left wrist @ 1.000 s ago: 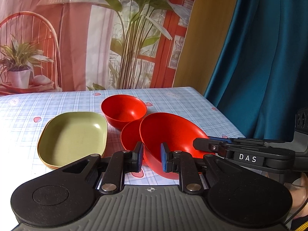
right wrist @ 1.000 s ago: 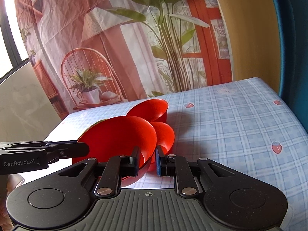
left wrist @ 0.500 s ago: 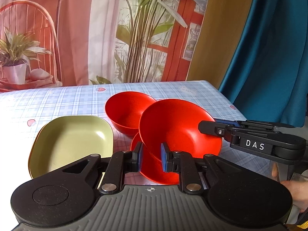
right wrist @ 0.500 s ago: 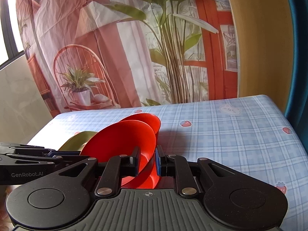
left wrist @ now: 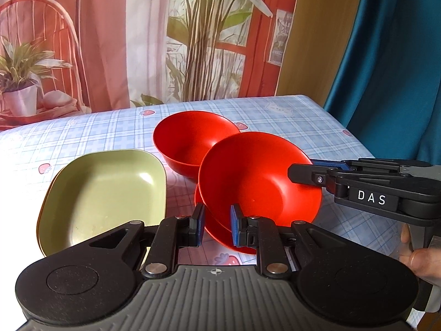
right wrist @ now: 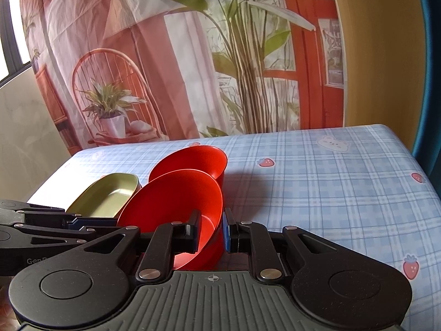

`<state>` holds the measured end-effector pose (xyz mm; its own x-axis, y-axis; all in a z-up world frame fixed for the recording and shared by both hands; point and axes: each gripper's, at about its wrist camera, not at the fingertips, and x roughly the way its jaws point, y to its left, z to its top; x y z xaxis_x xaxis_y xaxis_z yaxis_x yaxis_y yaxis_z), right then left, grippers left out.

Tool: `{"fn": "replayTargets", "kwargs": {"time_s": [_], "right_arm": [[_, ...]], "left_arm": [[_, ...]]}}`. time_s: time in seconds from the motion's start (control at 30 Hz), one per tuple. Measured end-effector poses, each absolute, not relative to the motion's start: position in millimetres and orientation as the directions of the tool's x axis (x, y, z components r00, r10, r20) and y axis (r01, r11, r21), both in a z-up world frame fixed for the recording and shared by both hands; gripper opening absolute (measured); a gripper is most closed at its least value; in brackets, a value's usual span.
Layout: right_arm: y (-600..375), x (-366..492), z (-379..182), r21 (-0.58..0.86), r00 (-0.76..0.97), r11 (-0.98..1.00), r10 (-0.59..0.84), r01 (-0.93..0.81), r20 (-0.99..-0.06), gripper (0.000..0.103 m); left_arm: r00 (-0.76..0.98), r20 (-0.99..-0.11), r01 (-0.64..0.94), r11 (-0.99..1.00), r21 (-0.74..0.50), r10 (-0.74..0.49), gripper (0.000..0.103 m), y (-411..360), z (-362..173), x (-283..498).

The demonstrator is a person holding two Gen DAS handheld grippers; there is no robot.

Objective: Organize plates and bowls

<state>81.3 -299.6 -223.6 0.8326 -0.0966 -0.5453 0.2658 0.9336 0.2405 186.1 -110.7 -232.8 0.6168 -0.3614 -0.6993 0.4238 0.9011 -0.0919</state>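
Note:
A red bowl [left wrist: 259, 182] hangs tilted above the table, held at two sides of its rim. My left gripper [left wrist: 217, 226] is shut on its near rim. My right gripper [left wrist: 301, 173] comes in from the right, shut on the right rim. In the right wrist view the same bowl [right wrist: 173, 198] sits between the right gripper's [right wrist: 212, 231] pads, with the left gripper [right wrist: 74, 220] at the left. Just under the held bowl lies a second red dish [left wrist: 220, 240], mostly covered. A third red bowl [left wrist: 193, 140] stands behind. A pale green rectangular plate [left wrist: 107, 193] lies to the left.
The table wears a blue checked cloth [left wrist: 317, 127] with strawberry prints; its right half [right wrist: 330, 193] holds nothing. A printed backdrop hangs behind the far edge and a teal curtain [left wrist: 386, 82] at the right. A person's fingers [left wrist: 419, 259] show at the right gripper's handle.
Both grippers have carried the red bowl to the left and slightly down. It now hangs over the second red dish, closer to the far red bowl and the green plate.

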Motion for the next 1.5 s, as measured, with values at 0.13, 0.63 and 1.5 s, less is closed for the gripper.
{"fn": "replayTargets", "kwargs": {"time_s": [0.13,0.63,1.5], "right_arm": [[-299,82,-225,0.238,0.829,0.934,-0.097,0.267,-0.551,0.015],[-298,84,-232,0.217,0.812,0.938,-0.101,0.271,-0.575,0.015],[-305,88,-207,0.177,0.828,0.945,-0.137,0.273,-0.544,0.016]], "left_arm": [[0.615,-0.704,0.426,0.901,-0.081,-0.354,0.021,-111,-234,186],[0.605,-0.721,0.43,0.901,-0.064,-0.339,0.021,-114,-238,189],[0.671,-0.671,0.401,0.916,-0.03,-0.316,0.021,-106,-206,201]]}}
